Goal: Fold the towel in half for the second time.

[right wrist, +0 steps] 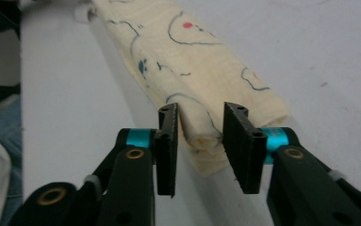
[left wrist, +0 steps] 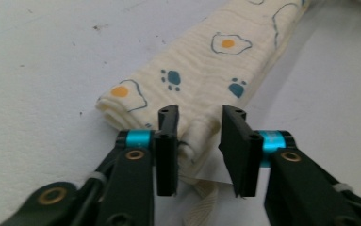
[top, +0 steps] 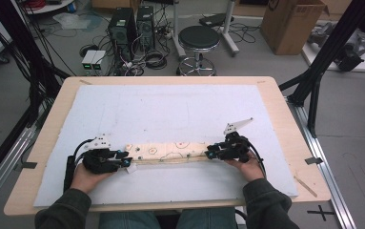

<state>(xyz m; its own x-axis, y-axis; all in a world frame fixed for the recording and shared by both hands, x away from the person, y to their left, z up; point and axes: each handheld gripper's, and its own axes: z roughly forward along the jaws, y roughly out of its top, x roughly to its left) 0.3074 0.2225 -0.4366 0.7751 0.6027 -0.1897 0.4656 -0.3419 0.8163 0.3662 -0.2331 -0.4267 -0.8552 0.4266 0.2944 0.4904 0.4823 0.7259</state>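
A cream cloth (top: 168,151) printed with fried eggs and blue paw marks lies folded into a long narrow strip across the near part of the white mat (top: 170,109). My left gripper (top: 125,160) sits at its left end, my right gripper (top: 210,152) at its right end. In the left gripper view the jaws of the left gripper (left wrist: 201,115) stand apart around the folded cloth (left wrist: 201,66) end, not pressing it. The right gripper (right wrist: 201,113) likewise straddles a rolled fold of the cloth (right wrist: 187,52) with a gap on one side.
The mat covers most of the wooden table (top: 275,95). A thin wooden stick (top: 305,186) lies near the table's right front corner. Beyond the far edge stand a black stool (top: 198,40), computer towers (top: 123,28) and a cardboard box (top: 292,24).
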